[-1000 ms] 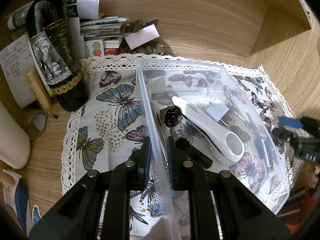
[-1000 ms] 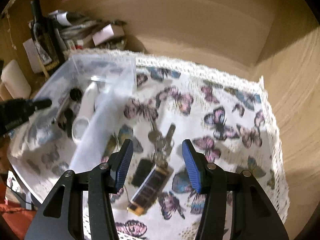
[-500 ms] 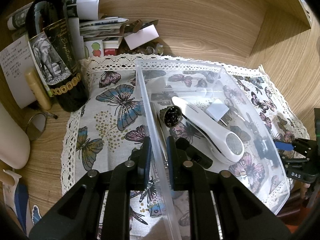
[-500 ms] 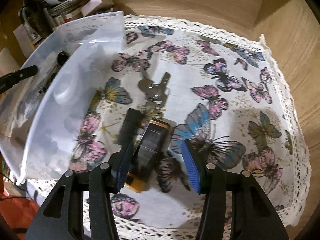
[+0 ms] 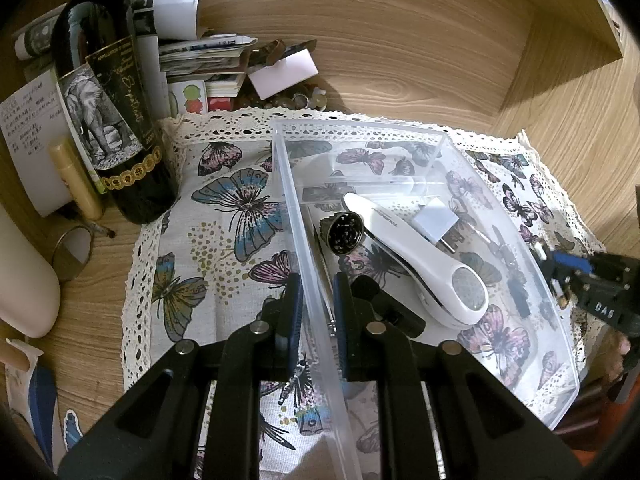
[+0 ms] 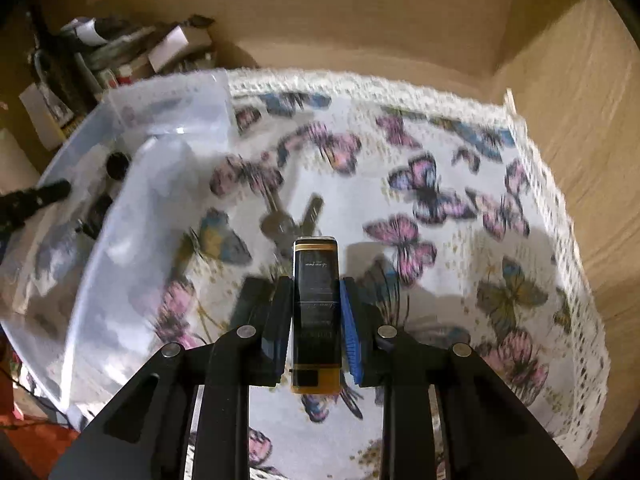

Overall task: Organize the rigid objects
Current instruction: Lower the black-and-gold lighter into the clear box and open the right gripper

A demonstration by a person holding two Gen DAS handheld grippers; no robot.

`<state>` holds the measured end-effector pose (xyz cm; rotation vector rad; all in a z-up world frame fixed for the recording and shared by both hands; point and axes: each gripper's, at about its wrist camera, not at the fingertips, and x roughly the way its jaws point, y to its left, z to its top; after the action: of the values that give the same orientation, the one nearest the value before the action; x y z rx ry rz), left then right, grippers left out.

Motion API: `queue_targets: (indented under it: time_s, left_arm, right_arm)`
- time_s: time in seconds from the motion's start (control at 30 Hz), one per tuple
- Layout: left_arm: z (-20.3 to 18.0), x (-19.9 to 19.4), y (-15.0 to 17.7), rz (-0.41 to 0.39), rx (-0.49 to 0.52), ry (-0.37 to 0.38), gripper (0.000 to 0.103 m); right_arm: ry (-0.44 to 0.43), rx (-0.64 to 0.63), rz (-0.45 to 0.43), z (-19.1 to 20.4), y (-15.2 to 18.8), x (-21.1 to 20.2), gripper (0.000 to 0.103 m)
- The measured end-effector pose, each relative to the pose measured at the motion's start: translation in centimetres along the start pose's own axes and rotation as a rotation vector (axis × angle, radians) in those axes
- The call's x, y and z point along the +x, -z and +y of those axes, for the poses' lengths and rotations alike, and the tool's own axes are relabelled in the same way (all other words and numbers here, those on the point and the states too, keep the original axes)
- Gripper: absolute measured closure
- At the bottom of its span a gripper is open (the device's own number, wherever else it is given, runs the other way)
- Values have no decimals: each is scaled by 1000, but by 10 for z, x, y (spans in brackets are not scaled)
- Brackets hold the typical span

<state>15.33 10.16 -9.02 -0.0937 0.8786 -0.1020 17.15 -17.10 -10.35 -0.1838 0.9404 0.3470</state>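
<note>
Left wrist view: the left gripper (image 5: 314, 308) has its fingers pinching the near wall of the clear plastic box (image 5: 516, 224), which sits on the butterfly cloth (image 5: 224, 216). Inside the box lie a white handheld device (image 5: 416, 256), a small white plug (image 5: 435, 224) and a black round piece (image 5: 345, 233). A dark bottle (image 5: 108, 120) stands off left.

Right wrist view: the right gripper (image 6: 314, 320) is closing, fingers pressing a black-and-gold lighter (image 6: 315, 304) between them, above the cloth beside the box. Keys (image 6: 288, 220) lie just beyond.
</note>
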Motion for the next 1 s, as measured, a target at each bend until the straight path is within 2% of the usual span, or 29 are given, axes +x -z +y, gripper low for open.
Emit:
queue_targets:
  time_s: [0.3, 0.53, 0.73, 1.0]
  left_arm:
    - [0, 0, 0, 0, 1, -1, 89]
    - [-1, 0, 0, -1, 1, -1, 89]
    - [-1, 0, 1, -1, 3, -2, 89]
    - [-2, 0, 2, -6, 5, -4, 89]
  right_arm:
    - [-32, -79, -133, 29, -39, -26, 81]
    - [-92, -150, -217, 57, -62, -43, 81]
    - [-145, -212, -216, 86, -71, -38, 81]
    - [-197, -276, -152, 115, -72, -18, 81]
